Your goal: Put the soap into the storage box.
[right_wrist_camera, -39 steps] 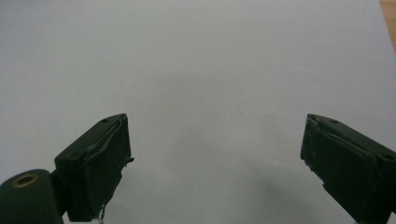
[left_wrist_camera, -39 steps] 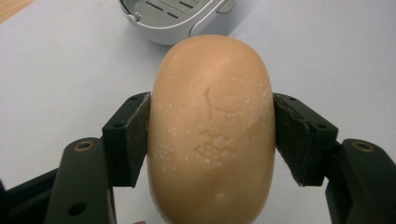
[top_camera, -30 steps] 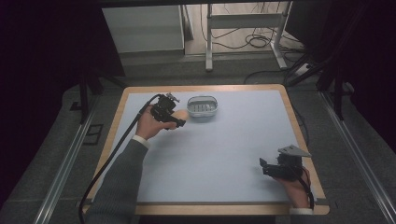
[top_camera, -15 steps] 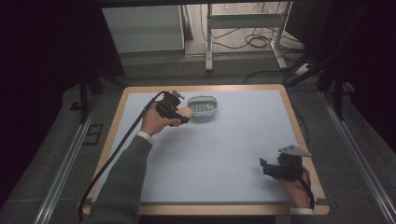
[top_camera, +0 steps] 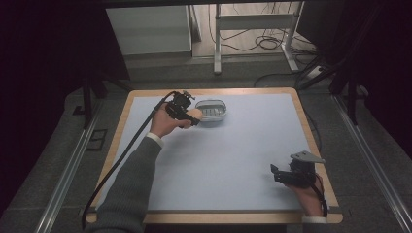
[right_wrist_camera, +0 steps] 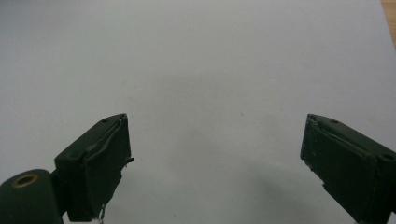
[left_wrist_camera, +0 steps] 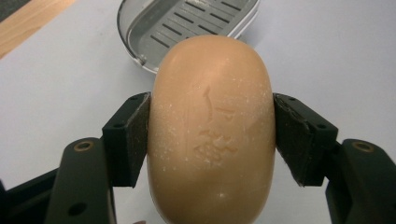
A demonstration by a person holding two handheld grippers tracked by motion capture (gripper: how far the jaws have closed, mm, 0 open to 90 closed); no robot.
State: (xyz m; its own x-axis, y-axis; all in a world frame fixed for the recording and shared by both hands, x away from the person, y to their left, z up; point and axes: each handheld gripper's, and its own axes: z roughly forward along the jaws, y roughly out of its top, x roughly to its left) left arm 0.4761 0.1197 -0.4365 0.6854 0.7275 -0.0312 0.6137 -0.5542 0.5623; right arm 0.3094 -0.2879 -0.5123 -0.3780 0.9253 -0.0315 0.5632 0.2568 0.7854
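Observation:
An oval tan bar of soap [left_wrist_camera: 212, 126] with a stamped mark sits between the pads of my left gripper [left_wrist_camera: 212, 140], which is shut on it. In the high view the left gripper [top_camera: 190, 116] holds the soap [top_camera: 194, 114] at the left rim of a grey soap dish [top_camera: 212, 109] with a slotted floor. The dish [left_wrist_camera: 187, 28] lies just beyond the soap in the left gripper view. My right gripper [top_camera: 276, 174] rests at the table's near right, open, and its jaws [right_wrist_camera: 217, 158] stand wide over bare blue surface with nothing between them.
A pale blue mat [top_camera: 233, 150] covers the wooden-edged table [top_camera: 243, 216]. Black cables trail from both grippers, the left one off the table's near left side. Behind the table stand a white cabinet [top_camera: 148, 29] and a metal frame [top_camera: 252, 22] with floor cables.
My left gripper has carried the soap a little to the right and farther back, up to the dish's left rim. The right gripper has stayed put.

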